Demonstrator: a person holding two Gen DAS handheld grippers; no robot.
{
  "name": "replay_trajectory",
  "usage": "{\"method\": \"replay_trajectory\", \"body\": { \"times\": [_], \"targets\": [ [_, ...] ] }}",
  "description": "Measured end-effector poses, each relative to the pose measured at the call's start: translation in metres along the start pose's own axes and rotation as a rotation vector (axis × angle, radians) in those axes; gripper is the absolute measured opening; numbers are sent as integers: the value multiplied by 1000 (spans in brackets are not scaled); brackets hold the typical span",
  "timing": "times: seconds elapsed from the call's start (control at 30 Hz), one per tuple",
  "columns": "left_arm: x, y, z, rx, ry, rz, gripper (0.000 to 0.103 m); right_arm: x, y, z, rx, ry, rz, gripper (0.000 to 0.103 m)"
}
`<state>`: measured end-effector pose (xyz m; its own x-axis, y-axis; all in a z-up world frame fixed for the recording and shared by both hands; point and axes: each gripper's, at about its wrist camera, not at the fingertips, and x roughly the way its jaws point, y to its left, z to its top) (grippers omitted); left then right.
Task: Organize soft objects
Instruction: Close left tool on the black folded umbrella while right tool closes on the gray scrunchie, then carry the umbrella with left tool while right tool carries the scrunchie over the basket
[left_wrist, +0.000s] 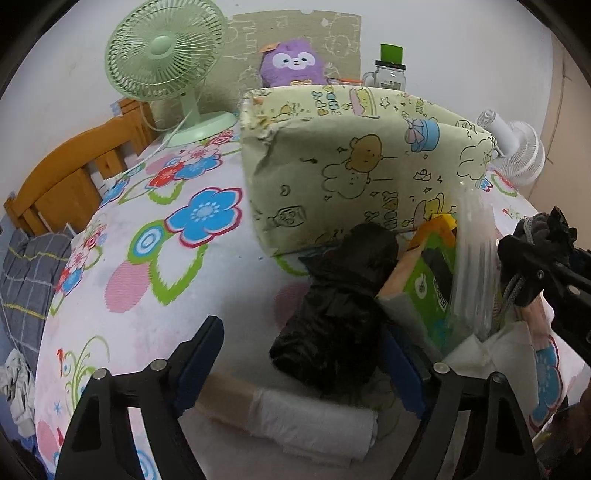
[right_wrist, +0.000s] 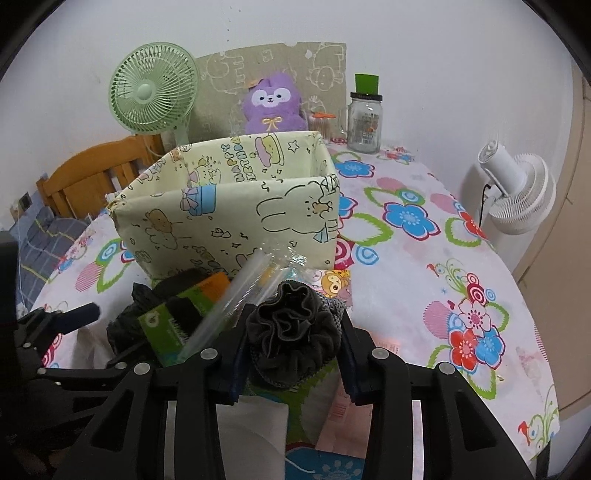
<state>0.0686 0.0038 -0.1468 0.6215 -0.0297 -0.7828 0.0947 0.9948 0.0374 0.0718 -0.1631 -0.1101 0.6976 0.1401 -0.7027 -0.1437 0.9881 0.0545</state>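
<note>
- Right wrist: my right gripper (right_wrist: 293, 332) fingers clamped on ruffled grey cloth (right_wrist: 291, 325), near the paper-wrapped box (right_wrist: 236, 218).
- Left gripper (left_wrist: 303, 369) fingers apart, straddling crinkly black bag (left_wrist: 340, 314) on the floral worktop (left_wrist: 147, 295).
- Can't see the box's inside.

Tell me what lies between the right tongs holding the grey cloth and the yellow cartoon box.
In the right wrist view, clear plastic packaging lies between the right tongs, shut on the grey cloth, and the box.
</note>
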Motion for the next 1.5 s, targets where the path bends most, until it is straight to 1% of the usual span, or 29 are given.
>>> {"method": "replay_trajectory", "body": {
  "times": [0.1,0.13,0.17,0.23,0.37,0.5,0.7,1.1,1.5],
  "targets": [
    [6,-2,1,7,9,-21,79,0,1,1,-2,0,-1,43],
    [7,-3,2,2,12,-31,73,1,2,2,-2,0,-1,43],
    [9,-3,2,-3,16,-49,64,1,2,2,-2,0,-3,43],
    [9,-3,2,-9,14,-70,55,2,2,3,-1,3,-3,43],
    [6,-3,2,-16,7,-89,46,2,3,4,-2,3,-3,43],
    [-1,-3,1,-23,-6,-89,43,0,4,4,-1,0,1,43],
    [-20,-2,0,-33,-49,-75,41,-8,6,2,-1,-17,11,43],
    [-57,-6,6,-20,-133,-72,41,-35,10,2,-2,-70,29,43],
    [-85,-12,18,-8,-190,-82,41,-59,13,14,-7,-124,46,43]
  ]
}}
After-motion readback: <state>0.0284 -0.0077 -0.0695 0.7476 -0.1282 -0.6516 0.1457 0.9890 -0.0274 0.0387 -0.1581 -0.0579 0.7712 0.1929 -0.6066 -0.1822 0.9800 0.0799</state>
